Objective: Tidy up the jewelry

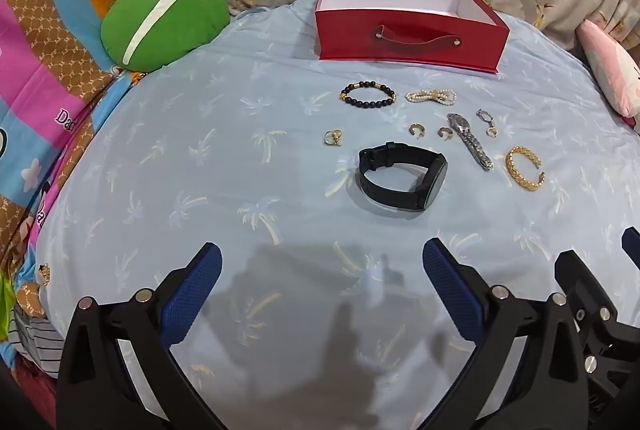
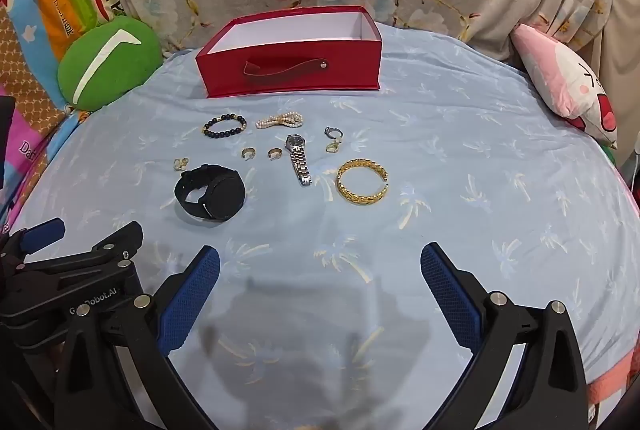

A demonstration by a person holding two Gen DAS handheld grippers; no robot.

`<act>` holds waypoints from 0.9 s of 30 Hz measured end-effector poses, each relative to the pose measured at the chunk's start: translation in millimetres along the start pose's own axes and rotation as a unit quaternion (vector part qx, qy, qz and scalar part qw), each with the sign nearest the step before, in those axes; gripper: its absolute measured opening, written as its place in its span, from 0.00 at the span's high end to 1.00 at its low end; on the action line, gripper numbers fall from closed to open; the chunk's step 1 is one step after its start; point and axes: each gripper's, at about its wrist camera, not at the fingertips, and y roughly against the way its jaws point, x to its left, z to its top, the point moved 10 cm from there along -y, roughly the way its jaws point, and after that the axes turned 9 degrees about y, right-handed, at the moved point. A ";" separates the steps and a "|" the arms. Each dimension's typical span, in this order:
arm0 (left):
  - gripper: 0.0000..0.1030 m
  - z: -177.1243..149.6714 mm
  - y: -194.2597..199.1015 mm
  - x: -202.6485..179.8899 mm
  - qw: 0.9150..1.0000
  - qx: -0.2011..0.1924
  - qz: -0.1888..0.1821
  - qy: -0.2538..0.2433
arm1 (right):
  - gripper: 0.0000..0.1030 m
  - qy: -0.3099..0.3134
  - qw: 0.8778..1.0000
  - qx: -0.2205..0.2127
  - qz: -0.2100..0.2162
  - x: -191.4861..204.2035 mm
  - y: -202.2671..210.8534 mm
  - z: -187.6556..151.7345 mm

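Your left gripper (image 1: 322, 258) has its blue-padded jaws spread as wide as they go, with nothing between them but the pale blue palm-print sheet (image 1: 200, 170). Your right gripper (image 2: 320, 258) is the same: fully spread, empty, hanging above the sheet. Both tilt down toward the bed, side by side, and each shows at the edge of the other's view.

The jewelry lies ahead of you in a loose cluster, none of it touched. Nearest your left gripper is the black wristwatch (image 1: 402, 174), standing on its strap. Just beyond it, to the left, is a small pair of gold rings (image 1: 333, 138), and to the right two gold hoop earrings (image 1: 417, 130) sit near each other. Beside them the silver metal-band watch (image 1: 468, 140) lies stretched out flat, with a silver and gold drop earring (image 1: 488, 123) just to its right. The gold open cuff bangle (image 2: 362, 181) is the piece farthest right, closest to your right gripper's line. Farther back, the black bead bracelet with gold accents (image 1: 368, 93) and the bunched pearl strand (image 1: 431, 96) lie next to each other.

Behind those two stands the red box (image 2: 292, 70), open-topped, white inside, strap handle facing you; what you can see of its inside is bare. A green cushion (image 1: 160, 22) rests left of it, a pink pillow (image 2: 560, 78) well off to the right.
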 end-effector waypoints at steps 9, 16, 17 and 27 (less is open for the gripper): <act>0.05 -5.4 7.0 1.4 1.000 -0.008 0.002 0.002 | 0.05 0.006 1.000 -0.006 -0.001 3.6 4.3 -0.7; 0.05 -4.8 3.0 2.4 1.000 0.001 0.002 -0.001 | 0.05 0.007 1.000 -0.008 0.000 6.2 3.9 -0.5; 0.05 -4.6 3.0 2.3 1.000 0.000 0.003 -0.001 | 0.05 0.010 1.000 -0.009 0.000 6.8 5.5 -1.0; 0.05 -5.7 3.5 2.8 1.000 0.002 0.002 -0.001 | 0.05 0.012 1.000 -0.006 -0.002 7.2 7.7 -2.6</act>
